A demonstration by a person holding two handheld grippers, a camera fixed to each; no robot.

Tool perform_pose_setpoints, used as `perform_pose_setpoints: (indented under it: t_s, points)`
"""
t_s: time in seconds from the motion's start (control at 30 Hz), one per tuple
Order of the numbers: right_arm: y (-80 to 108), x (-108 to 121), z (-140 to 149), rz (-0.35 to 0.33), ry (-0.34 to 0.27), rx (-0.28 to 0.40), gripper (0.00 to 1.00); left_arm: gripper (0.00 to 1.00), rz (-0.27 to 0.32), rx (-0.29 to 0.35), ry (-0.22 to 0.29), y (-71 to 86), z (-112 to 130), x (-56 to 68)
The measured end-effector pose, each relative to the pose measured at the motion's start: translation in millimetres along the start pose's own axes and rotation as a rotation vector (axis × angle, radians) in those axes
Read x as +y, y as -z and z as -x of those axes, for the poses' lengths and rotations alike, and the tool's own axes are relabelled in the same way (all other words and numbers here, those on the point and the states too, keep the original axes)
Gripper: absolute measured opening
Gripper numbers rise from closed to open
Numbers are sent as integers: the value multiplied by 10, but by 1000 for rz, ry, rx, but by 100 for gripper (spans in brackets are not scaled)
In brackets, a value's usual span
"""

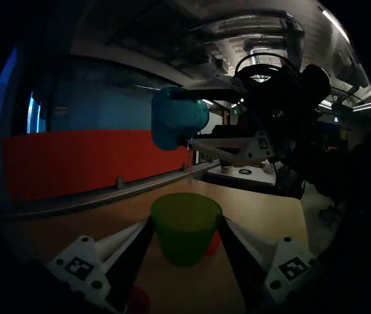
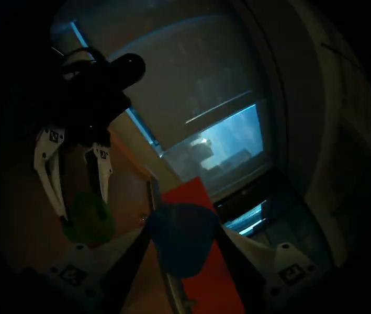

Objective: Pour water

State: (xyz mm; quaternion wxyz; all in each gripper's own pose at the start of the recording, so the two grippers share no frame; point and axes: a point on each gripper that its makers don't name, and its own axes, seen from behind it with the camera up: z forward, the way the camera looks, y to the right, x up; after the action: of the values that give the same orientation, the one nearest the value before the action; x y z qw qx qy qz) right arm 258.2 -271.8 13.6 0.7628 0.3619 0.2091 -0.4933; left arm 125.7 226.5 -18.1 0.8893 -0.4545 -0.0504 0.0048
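- Left gripper view: wooden table (image 1: pixel 269 209) beneath both cups, room dim.
- Left gripper (image 1: pixel 185 226): jaws part-closed, both fingers pressing the green cup (image 1: pixel 185 238); cup upright, low over the table.
- Right gripper (image 2: pixel 182 238): jaws clamped on the blue cup (image 2: pixel 182 254), tipped well above the green one.
- Risk: pouring from this height, the stream could miss the green rim and wet the table; tilting faster would worsen it.

The green cup (image 1: pixel 186 235) is translucent, the blue cup (image 1: pixel 177 118) a solid teal. The left gripper (image 1: pixel 185 224) is white with black-and-white square markers. The table (image 1: pixel 269 209) is tan wood; the wall (image 1: pixel 80 157) is red below, blue above.
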Motion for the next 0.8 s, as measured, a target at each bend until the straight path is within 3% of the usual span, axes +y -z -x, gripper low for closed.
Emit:
perform_pose_setpoints:
  t_s: [0.8]
  points:
    - [0,94,-21,23,75,-5,90,86,11,-10,-6,-16,12,52]
